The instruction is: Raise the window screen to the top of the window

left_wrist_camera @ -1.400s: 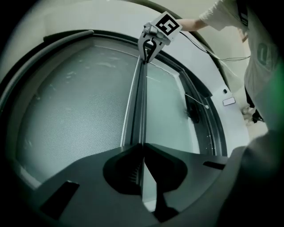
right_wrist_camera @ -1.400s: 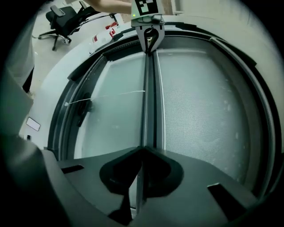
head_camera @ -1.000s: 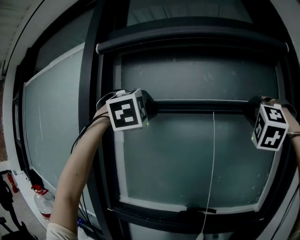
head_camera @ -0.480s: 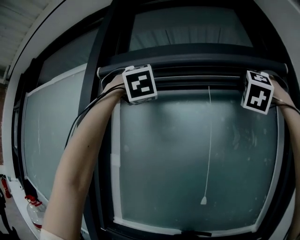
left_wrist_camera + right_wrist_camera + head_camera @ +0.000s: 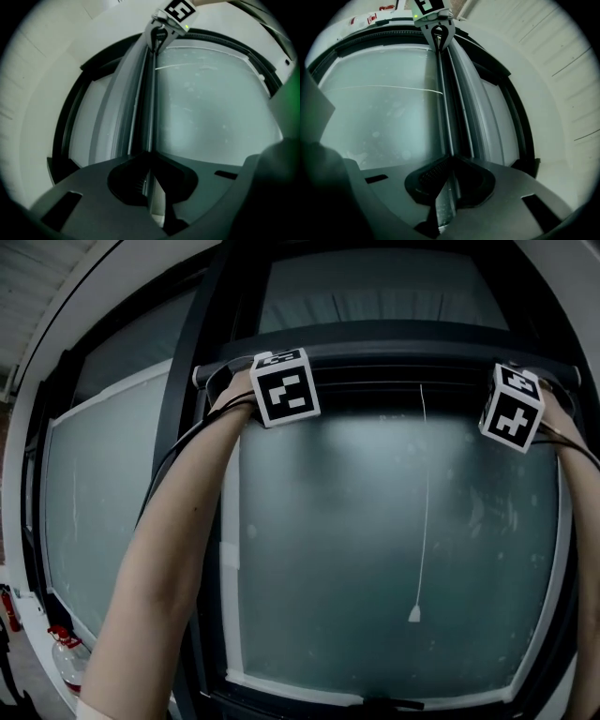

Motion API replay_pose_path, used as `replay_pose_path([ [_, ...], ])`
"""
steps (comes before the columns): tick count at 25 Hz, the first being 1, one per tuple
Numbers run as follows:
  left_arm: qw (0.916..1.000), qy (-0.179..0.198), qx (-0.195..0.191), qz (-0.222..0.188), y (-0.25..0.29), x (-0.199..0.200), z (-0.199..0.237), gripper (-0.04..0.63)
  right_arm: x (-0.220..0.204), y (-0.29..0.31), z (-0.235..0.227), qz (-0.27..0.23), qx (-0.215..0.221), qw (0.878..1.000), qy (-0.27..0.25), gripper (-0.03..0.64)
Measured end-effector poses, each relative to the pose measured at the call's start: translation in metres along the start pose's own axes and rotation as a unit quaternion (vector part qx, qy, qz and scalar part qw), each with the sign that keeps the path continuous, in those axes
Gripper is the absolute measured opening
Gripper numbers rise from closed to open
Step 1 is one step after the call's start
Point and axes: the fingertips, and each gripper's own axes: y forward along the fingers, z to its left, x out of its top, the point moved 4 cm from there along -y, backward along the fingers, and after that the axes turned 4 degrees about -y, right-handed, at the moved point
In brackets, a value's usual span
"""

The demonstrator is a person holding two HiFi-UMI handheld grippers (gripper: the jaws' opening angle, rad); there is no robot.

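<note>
The window screen's dark bottom bar lies just under the roller housing at the top of the window. My left gripper is shut on the bar's left end, hidden in the head view behind its marker cube. My right gripper grips the right end behind its cube. Its jaws have just been opening a little, with the bar still between the pads. Each gripper view looks along the bar to the other gripper. A white pull cord hangs from the bar, its weight dangling over the glass.
Frosted glass fills the black frame, with a black mullion and another pane to the left. A handle sits on the bottom sill. A red-capped bottle stands at the lower left. A pale wall lies right of the window.
Both grippers rose with the bar from mid-window to the top under the roller housing. The cord's weight lifted off the sill. Over the last half second they rose only slightly.
</note>
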Motion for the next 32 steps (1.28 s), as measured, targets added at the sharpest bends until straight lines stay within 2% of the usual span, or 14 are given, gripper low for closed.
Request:
replay_pose_path([
  [2, 0.9939, -0.086, 0.032, -0.061, -0.005, -0.006, 0.004, 0.024, -0.002, -0.003, 0.001, -0.004, -0.052, 0.998, 0.020, 0.029],
  [3, 0.9841, -0.139, 0.053, -0.097, -0.010, -0.008, 0.006, 0.038, -0.003, -0.006, 0.001, -0.012, -0.080, 0.996, 0.048, 0.031],
  [5, 0.9522, -0.239, 0.098, -0.163, -0.016, -0.012, 0.003, 0.061, -0.006, -0.018, 0.005, -0.040, -0.129, 0.981, 0.137, 0.032],
  [7, 0.9039, -0.347, 0.109, -0.225, -0.018, -0.016, -0.014, 0.054, -0.009, -0.032, 0.020, -0.081, -0.150, 0.957, 0.233, 0.032],
  [10, 0.8124, -0.489, 0.074, -0.309, -0.025, -0.016, -0.077, 0.054, -0.019, -0.054, 0.071, -0.119, -0.123, 0.918, 0.357, 0.032],
  [12, 0.7644, -0.542, 0.059, -0.344, -0.045, -0.014, -0.140, 0.054, -0.035, -0.084, 0.119, -0.130, -0.105, 0.868, 0.467, 0.032],
  [14, 0.7376, -0.569, 0.035, -0.362, -0.078, -0.012, -0.219, 0.054, -0.050, -0.124, 0.179, -0.144, -0.079, 0.803, 0.573, 0.032],
  [15, 0.7337, -0.575, 0.024, -0.361, -0.097, -0.010, -0.263, 0.054, -0.054, -0.146, 0.214, -0.154, -0.057, 0.774, 0.611, 0.032],
  [18, 0.7432, -0.598, -0.016, -0.299, -0.148, -0.008, -0.397, 0.043, -0.058, -0.217, 0.337, -0.147, 0.030, 0.708, 0.690, 0.032],
  [21, 0.7153, -0.661, -0.056, -0.221, -0.190, -0.025, -0.516, 0.032, -0.062, -0.308, 0.451, -0.090, 0.080, 0.623, 0.773, 0.017],
  [22, 0.7051, -0.679, -0.065, -0.194, -0.202, -0.032, -0.549, 0.024, -0.064, -0.337, 0.480, -0.066, 0.087, 0.604, 0.789, 0.017],
  [24, 0.6907, -0.704, -0.074, -0.147, -0.229, -0.045, -0.603, 0.020, -0.065, -0.387, 0.525, -0.015, 0.101, 0.598, 0.795, 0.008],
  [28, 0.6696, -0.736, -0.085, -0.058, -0.293, -0.051, -0.675, 0.021, -0.048, -0.450, 0.585, 0.057, 0.171, 0.618, 0.765, 0.006],
  [32, 0.6766, -0.728, -0.112, -0.023, -0.312, -0.031, -0.702, 0.021, -0.030, -0.461, 0.601, 0.051, 0.224, 0.629, 0.743, 0.008],
])
